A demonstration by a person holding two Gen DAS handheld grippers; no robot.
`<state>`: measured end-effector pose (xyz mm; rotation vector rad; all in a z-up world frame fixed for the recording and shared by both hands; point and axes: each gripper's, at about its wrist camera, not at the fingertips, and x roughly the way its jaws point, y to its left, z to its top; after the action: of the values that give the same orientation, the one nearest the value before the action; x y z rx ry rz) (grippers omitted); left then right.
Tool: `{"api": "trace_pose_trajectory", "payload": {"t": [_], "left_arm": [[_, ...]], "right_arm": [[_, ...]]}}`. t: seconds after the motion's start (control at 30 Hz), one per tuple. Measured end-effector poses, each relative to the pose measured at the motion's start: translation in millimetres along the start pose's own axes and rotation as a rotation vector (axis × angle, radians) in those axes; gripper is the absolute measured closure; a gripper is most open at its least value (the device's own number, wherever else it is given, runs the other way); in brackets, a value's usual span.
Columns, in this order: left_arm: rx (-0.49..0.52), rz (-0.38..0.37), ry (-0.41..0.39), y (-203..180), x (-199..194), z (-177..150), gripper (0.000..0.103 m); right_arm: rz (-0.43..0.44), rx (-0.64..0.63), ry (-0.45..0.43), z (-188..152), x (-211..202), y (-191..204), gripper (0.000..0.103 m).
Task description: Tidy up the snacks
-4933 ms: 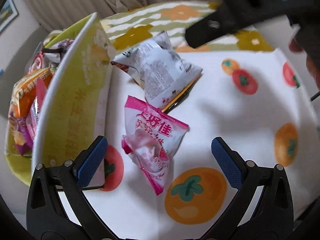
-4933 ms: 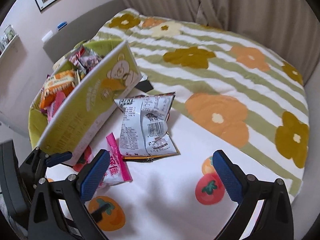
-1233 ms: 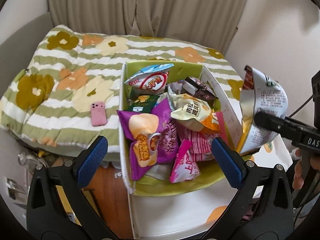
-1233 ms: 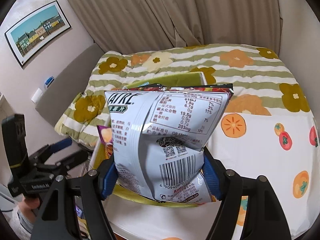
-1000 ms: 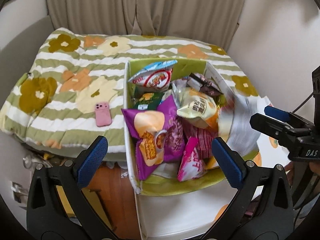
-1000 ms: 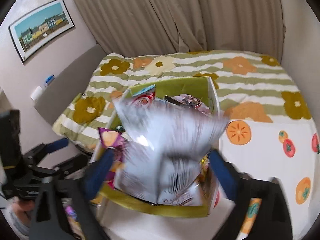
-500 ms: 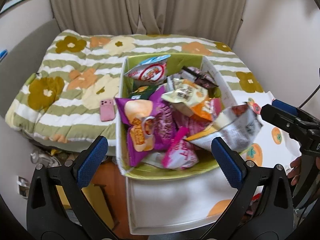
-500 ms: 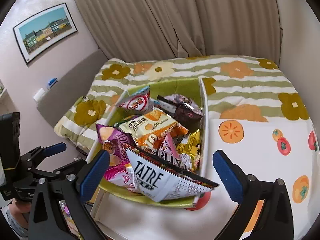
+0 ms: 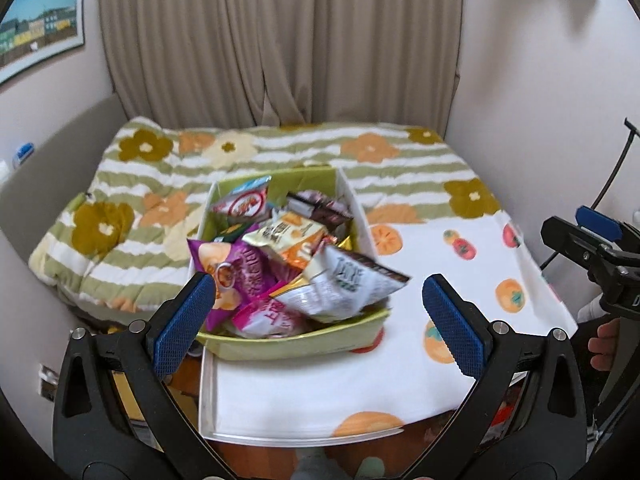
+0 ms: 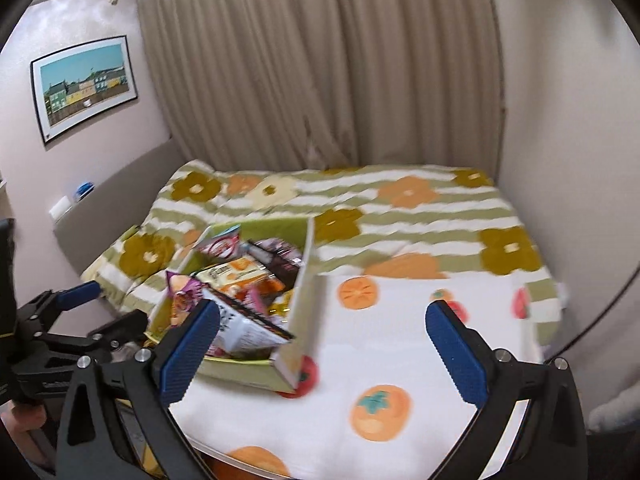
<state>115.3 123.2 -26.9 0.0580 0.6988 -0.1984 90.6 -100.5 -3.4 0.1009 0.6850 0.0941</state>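
Note:
A green cardboard box (image 9: 304,340) stands on the fruit-print table (image 9: 320,392) and is heaped with several snack bags. A white and dark TATRE bag (image 9: 344,284) lies on top at the near right corner; it also shows in the right wrist view (image 10: 248,330). My left gripper (image 9: 316,320) is open and empty, held back above the table's near edge. My right gripper (image 10: 322,350) is open and empty, raised above the table to the right of the box (image 10: 296,308).
A bed with a green striped flower quilt (image 9: 280,152) lies behind the table, with beige curtains (image 9: 280,40) beyond. The white tablecloth with orange fruit prints (image 10: 400,360) stretches right of the box. The table's near edge (image 9: 304,434) drops to the floor.
The right gripper opened and dropped the white bag onto the heap in the box. Both grippers have since pulled back and up, away from the box.

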Motion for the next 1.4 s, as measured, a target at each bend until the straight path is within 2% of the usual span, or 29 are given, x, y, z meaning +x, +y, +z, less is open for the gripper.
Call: {"api": "trace_pose_trajectory", "payload": {"t": [0.17, 0.3, 0.6, 1.4], "left_arm": [[-0.003, 0.028, -0.047, -18.8, -25.9, -9.3, 0.000], [-0.010, 0.031, -0.066, -27.7, -39.7, -16.8, 0.000], [0.001, 0.042, -0.102, -40.9, -57.4, -25.2, 0.000], [0.007, 0.051, -0.103, -43.8, -60.3, -27.9, 0.000]], "right_arm": [[-0.119, -0.010, -0.020, -11.4, -33.5, -13.7, 0.001], [-0.165, -0.016, -0.014, -23.0, -46.5, -21.3, 0.001], [-0.174, 0.001, -0.014, -35.5, -58.3, -24.8, 0.001], [-0.187, 0.006, -0.028, -34.2, -58.4, -20.1, 0.001]]}}
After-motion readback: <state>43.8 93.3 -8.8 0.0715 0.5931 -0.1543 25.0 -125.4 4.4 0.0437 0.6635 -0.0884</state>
